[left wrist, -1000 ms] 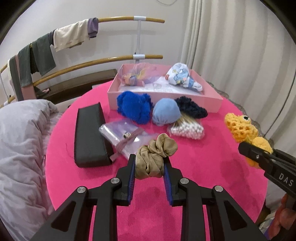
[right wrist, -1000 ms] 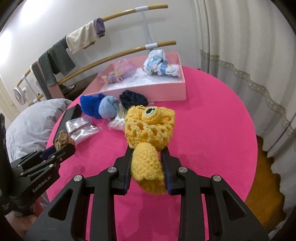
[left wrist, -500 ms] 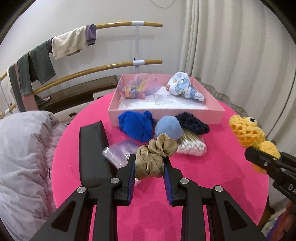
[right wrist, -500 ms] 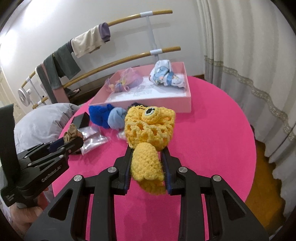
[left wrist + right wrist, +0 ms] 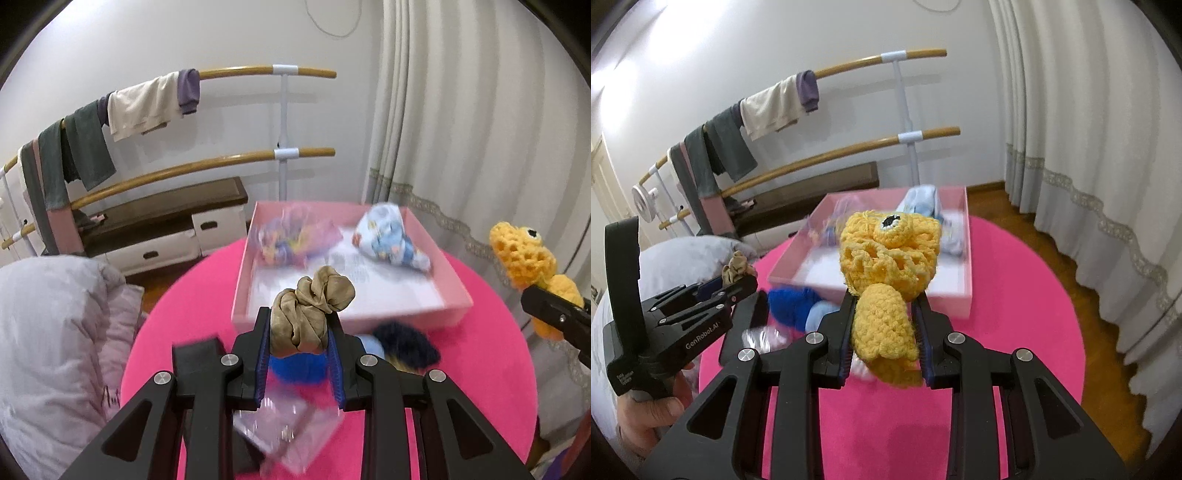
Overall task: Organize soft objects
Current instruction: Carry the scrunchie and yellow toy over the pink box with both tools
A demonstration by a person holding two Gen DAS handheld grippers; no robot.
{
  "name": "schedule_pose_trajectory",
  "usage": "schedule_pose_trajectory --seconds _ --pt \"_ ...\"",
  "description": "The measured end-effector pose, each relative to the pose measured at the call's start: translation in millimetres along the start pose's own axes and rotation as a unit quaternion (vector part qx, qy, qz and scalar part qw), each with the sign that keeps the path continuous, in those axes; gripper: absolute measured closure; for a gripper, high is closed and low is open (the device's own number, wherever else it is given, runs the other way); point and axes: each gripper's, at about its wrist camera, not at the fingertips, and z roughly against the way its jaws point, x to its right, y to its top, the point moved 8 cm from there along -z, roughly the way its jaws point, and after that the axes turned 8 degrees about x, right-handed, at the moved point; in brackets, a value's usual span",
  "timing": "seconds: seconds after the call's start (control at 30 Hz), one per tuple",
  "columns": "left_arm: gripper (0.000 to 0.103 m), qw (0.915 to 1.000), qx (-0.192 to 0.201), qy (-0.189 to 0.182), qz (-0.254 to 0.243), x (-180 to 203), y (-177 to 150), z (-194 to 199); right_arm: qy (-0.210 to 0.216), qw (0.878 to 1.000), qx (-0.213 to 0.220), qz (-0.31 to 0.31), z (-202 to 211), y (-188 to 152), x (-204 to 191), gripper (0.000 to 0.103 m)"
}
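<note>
My left gripper (image 5: 298, 332) is shut on a tan satin scrunchie (image 5: 312, 312) and holds it in the air just before the near wall of the pink box (image 5: 406, 314). My right gripper (image 5: 884, 328) is shut on a yellow crocheted toy (image 5: 886, 266) with one eye, held above the pink table in front of the pink box (image 5: 955, 291). The toy also shows at the right edge of the left wrist view (image 5: 524, 254). The box holds a blue-and-white plush (image 5: 388, 240) and a purple bundle (image 5: 291, 240).
On the round pink table (image 5: 480, 369) below lie a blue fuzzy item (image 5: 295, 365), a dark navy one (image 5: 402, 347), a black case (image 5: 195, 354) and a clear pouch (image 5: 288, 432). A grey duvet (image 5: 55, 332) lies left. Curtains hang right; a clothes rail stands behind.
Both grippers have risen and moved toward the pink box, each still holding its object. The items on the table now lie under the grippers.
</note>
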Motion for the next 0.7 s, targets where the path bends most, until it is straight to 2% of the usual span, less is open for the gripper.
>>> schedule_pose_trajectory --seconds 0.27,0.7 --pt "0.078 1.0 0.008 -0.002 0.005 -7.1 42.8 -47.3 0.017 1.0 -0.009 -0.002 -44.7 35.8 -1.3 0.077" --pt "0.078 0.9999 -0.015 0.001 -0.002 -13.9 78.9 -140.6 0.035 0.999 -0.042 0.0 -108.6 52.1 -12.6 0.077"
